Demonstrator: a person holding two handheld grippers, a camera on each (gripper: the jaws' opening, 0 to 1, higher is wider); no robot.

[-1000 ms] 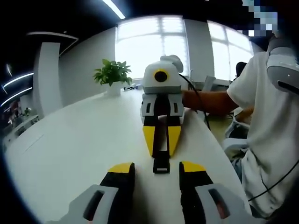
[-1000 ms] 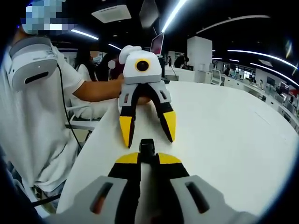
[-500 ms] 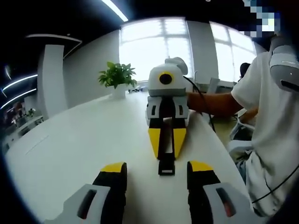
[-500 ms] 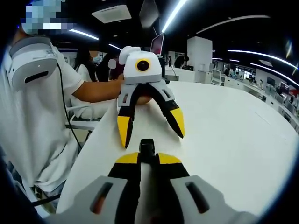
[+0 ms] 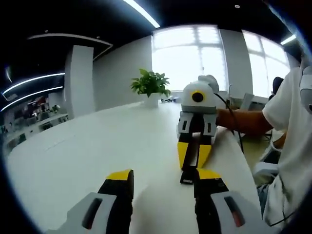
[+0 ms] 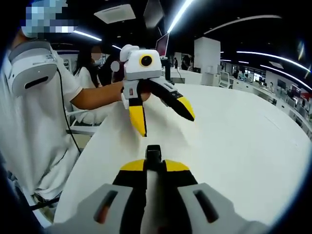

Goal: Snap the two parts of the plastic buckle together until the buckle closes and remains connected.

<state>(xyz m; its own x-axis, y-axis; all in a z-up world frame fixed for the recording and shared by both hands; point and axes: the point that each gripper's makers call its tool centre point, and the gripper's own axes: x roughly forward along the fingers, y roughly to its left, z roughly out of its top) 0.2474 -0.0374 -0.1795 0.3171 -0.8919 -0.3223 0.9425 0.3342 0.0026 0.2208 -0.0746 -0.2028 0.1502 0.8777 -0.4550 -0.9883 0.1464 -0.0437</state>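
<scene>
- Right gripper, yellow-tipped, is clamped tight on the black plastic buckle over the white table.
- Left gripper gapes wide, holding nothing.

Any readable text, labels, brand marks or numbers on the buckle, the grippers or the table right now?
None can be read. The black buckle, the left gripper, the right gripper and the white table carry no visible lettering; distant office signage is too small and blurred.
</scene>
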